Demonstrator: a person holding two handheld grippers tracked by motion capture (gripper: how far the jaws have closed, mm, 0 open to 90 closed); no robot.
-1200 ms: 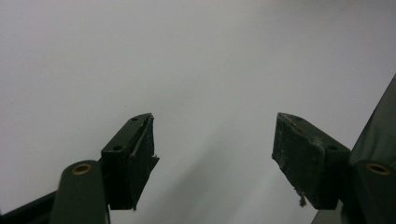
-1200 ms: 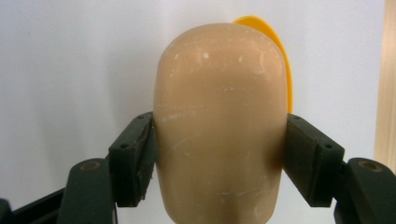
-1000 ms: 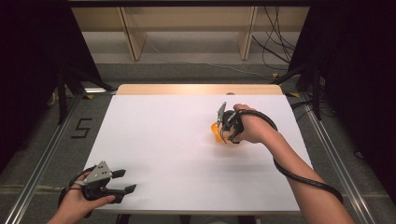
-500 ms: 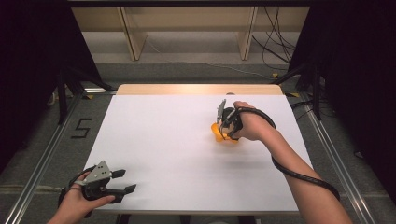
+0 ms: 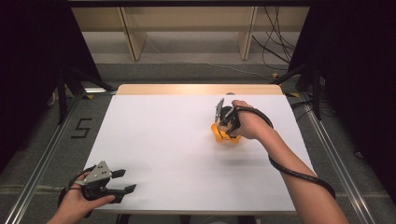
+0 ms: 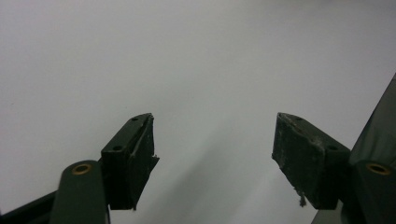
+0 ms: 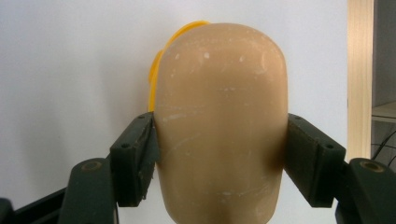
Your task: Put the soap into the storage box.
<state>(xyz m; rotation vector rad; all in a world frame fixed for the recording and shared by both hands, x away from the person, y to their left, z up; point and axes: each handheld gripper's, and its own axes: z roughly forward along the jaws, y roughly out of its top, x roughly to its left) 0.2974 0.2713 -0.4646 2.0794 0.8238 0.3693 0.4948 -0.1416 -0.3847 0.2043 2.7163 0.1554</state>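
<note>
A: What is closest to us?

B: The left claw (image 5: 122, 181), low at the near corner of the desk (image 5: 159, 140). Its two black jaws stand apart, and there is just bare white between them.

A: What is the desk like?

B: It has a flat white top that is plain and clean. A strip of pale wood (image 5: 198, 89) runs along the far edge.

A: And the right claw (image 5: 223, 128)?

B: It is farther out, on the right side of the desk. It is clenched on a tan rounded thing (image 7: 219, 126), with one jaw pressing each side. Something yellow (image 7: 161, 65) peeks out behind the tan thing, touching it. From up high, the thing under the hand looks orange-yellow and seems to sit right down at the white top.

A: What about the room?

B: The floor (image 5: 322, 154) is grey, with metal rails (image 5: 42, 158) on both sides of the desk. A black number 5 (image 5: 81, 128) is stuck on the floor at the left. Past the desk, there are light wooden shelves (image 5: 187, 28) and some black cables (image 5: 275, 46). Dark curtains (image 5: 355, 70) hang on both sides.
</note>
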